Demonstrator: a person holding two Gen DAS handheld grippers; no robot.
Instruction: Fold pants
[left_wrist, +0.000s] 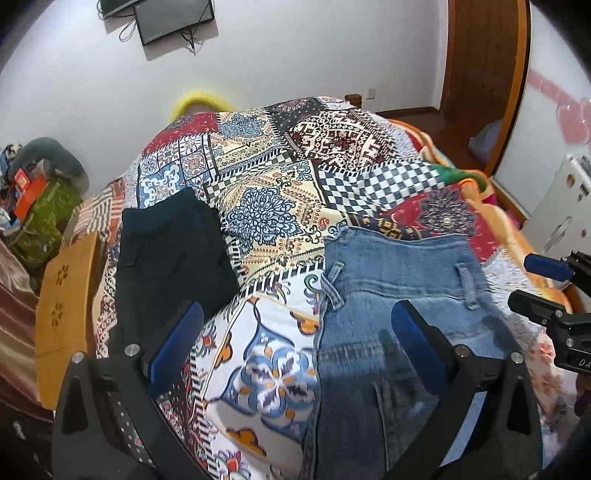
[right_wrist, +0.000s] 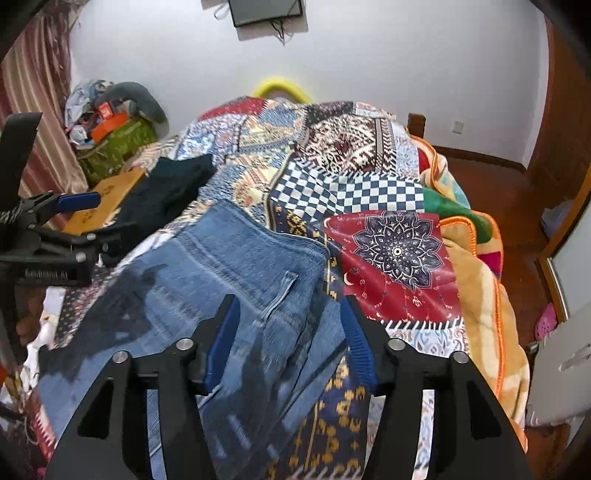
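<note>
The blue jeans lie on the bed's patchwork quilt, waistband away from the cameras, legs running back under both claws. In the right wrist view the jeans look folded lengthwise, a belt loop showing near the right edge.

The left claw is released, its 2 blue pads spread wide: the right pad hangs over the denim, the left pad over the quilt beside a dark folded garment. The right claw is also released, jaws apart above the jeans' right edge, gripping nothing.

Left of the bed stands a wooden table. A wall-mounted screen hangs beyond, and an orange blanket trails off the bed's right side.
</note>
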